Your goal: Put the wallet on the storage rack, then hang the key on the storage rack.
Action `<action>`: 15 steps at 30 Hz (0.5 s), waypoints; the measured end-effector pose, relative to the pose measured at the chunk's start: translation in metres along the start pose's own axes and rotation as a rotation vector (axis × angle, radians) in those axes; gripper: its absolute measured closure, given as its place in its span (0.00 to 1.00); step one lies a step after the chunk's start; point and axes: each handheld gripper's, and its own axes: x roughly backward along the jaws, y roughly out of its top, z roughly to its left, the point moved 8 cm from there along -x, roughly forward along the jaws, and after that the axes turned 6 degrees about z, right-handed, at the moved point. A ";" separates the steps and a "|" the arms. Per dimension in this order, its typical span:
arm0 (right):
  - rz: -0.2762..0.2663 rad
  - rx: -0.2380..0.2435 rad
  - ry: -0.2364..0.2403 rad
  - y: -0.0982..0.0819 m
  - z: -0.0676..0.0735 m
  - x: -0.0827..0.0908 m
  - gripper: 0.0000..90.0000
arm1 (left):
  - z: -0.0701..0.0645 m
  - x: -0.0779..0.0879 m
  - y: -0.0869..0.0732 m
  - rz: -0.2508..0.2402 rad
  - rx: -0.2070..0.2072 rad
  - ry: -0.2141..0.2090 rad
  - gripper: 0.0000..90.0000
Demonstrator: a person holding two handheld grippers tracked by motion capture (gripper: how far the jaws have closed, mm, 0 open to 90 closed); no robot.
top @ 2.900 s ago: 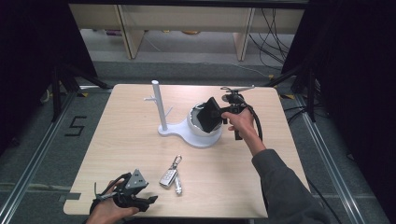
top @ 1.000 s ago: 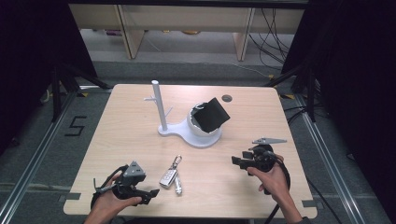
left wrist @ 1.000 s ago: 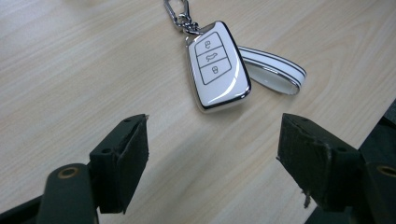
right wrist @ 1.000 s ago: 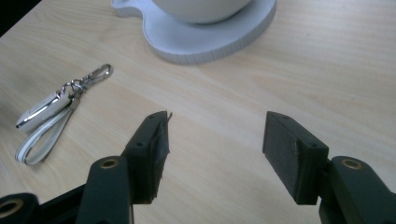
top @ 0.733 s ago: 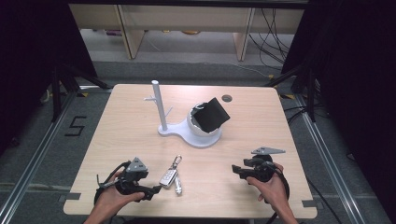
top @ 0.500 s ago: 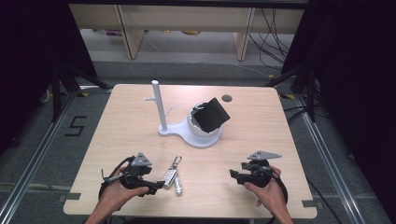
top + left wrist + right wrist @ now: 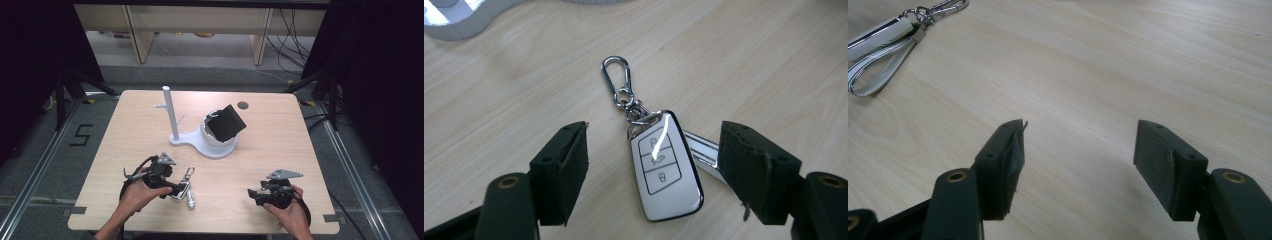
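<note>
A white car key fob [image 7: 665,172] with black buttons lies flat on the wooden table [image 7: 285,145]. A silver carabiner [image 7: 616,75] and a metal key blade [image 7: 702,150] hang from it. My left gripper [image 7: 654,134] stands open astride the fob, one pad on each side and neither touching. Its jaws have just been closing a little with the fob between them. From above, the left gripper [image 7: 176,188] sits at the fob [image 7: 189,200] near the front left. My right gripper [image 7: 1080,132] is open over bare wood; its jaws have just been opening with nothing between them. It rests at the front right [image 7: 252,192].
A white stand [image 7: 180,141] with an upright post [image 7: 167,112] and a bowl-shaped base stands mid-table. A black pouch [image 7: 227,122] sits tilted in its bowl. A small dark round hole [image 7: 243,105] lies behind it. The fob [image 7: 875,47] lies far left of the right gripper.
The right gripper left the black pouch on the stand and came back to the front right. The left gripper slid right until its jaws straddle the key fob.
</note>
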 end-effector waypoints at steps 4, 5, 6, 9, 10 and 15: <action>0.006 -0.006 -0.010 -0.001 -0.002 0.000 0.42 | 0.002 -0.005 0.007 0.013 0.010 0.008 0.31; 0.008 -0.003 -0.009 -0.001 -0.003 -0.001 0.42 | 0.002 -0.005 0.008 0.026 0.006 0.004 0.31; -0.002 0.023 -0.013 -0.001 -0.004 -0.002 0.42 | 0.003 -0.006 0.010 0.027 0.007 0.007 0.31; 0.030 -0.020 0.013 -0.004 0.000 0.000 0.42 | 0.003 -0.009 0.015 0.037 0.007 0.013 0.31; 0.019 -0.004 0.013 -0.003 -0.001 -0.001 0.42 | 0.003 -0.009 0.017 0.051 0.007 0.011 0.32; 0.011 -0.011 -0.013 -0.003 -0.004 0.000 0.42 | 0.006 -0.014 0.025 0.090 0.010 0.021 0.34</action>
